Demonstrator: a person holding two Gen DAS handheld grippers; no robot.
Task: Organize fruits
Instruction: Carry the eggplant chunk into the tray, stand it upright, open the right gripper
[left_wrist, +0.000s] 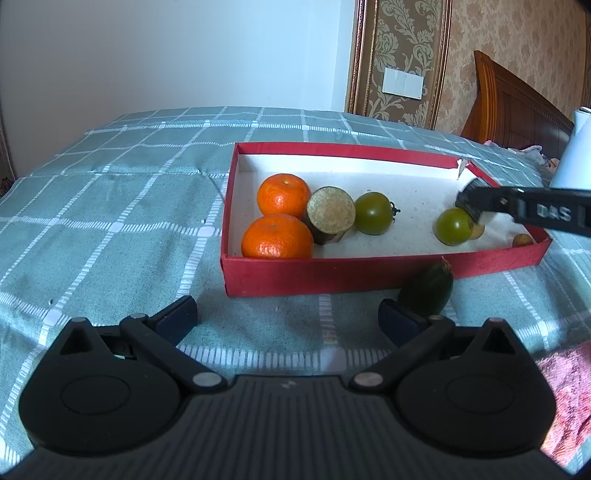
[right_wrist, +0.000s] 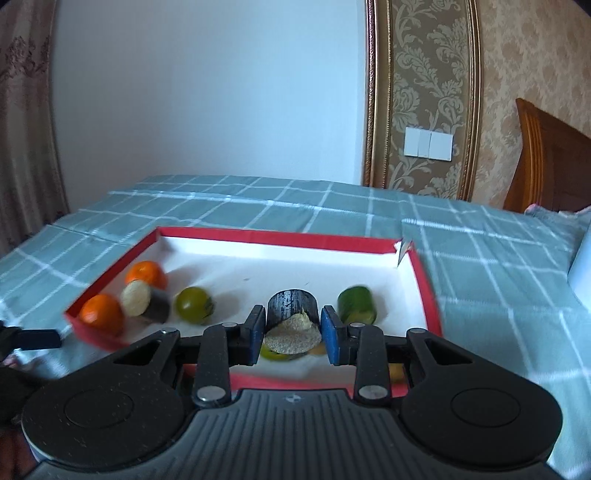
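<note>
A red box (left_wrist: 369, 273) with a white floor lies on the checked bedspread. In it lie two oranges (left_wrist: 283, 195), a dark cane piece (left_wrist: 330, 214) with a pale cut face, two green tomatoes (left_wrist: 373, 213) and small yellowish fruits (left_wrist: 522, 240). My right gripper (right_wrist: 293, 334) is shut on a second dark cane piece (right_wrist: 293, 314) and hangs over the box's right part, above a green tomato (right_wrist: 271, 354). A green cucumber piece (right_wrist: 356, 304) stands in the box beyond it. My left gripper (left_wrist: 288, 317) is open and empty in front of the box. Another cucumber piece (left_wrist: 426, 291) lies outside the box wall, near my right finger.
The green checked bedspread (left_wrist: 129, 206) stretches out left of and behind the box. A white container (left_wrist: 576, 147) stands at the far right, with a wooden headboard (left_wrist: 517, 107) behind it. A pink towel (left_wrist: 569, 398) lies at the lower right.
</note>
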